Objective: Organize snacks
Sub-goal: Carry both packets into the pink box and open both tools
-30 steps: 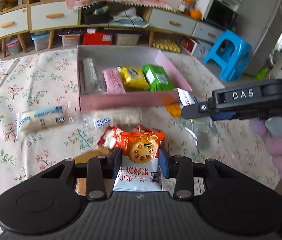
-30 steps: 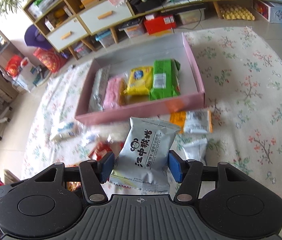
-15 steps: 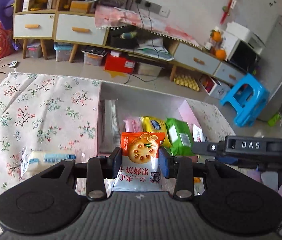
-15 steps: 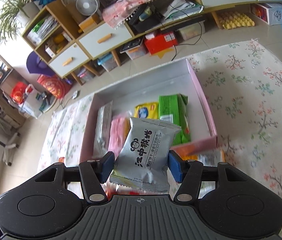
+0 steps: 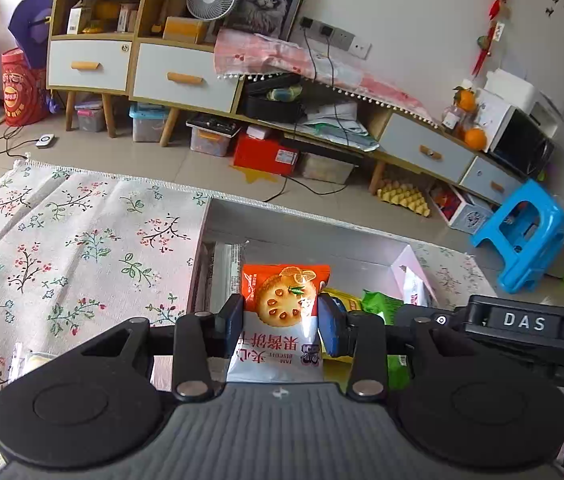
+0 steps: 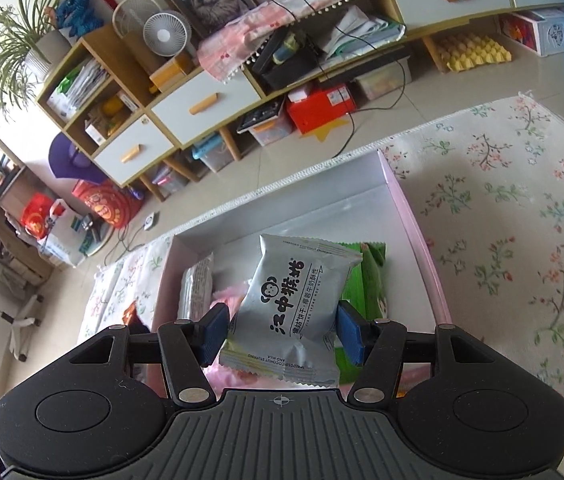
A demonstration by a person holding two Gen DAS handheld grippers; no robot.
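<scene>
My left gripper (image 5: 280, 326) is shut on an orange-and-white jam biscuit packet (image 5: 282, 320), held over the near left part of the pink box (image 5: 305, 236). My right gripper (image 6: 282, 330) is shut on a silver biscuit packet (image 6: 293, 308) above the same pink box (image 6: 413, 220). Inside the box lie a clear long packet (image 6: 196, 290), a pink packet (image 6: 234, 296), a yellow packet (image 5: 341, 298) and a green packet (image 6: 365, 284). The right gripper's black body (image 5: 521, 326) shows at the right of the left wrist view.
The box sits on a floral cloth (image 5: 62, 248) (image 6: 521, 208). A pale wrapped snack (image 5: 30, 360) lies on the cloth at the left. Beyond the cloth's far edge are bare floor, a low cabinet (image 5: 162, 76), storage bins and a blue stool (image 5: 521, 236).
Both grippers have carried their packets forward from over the loose snacks on the cloth to above the pink box. The views tilted up toward the cabinet. Neither grip changed.
</scene>
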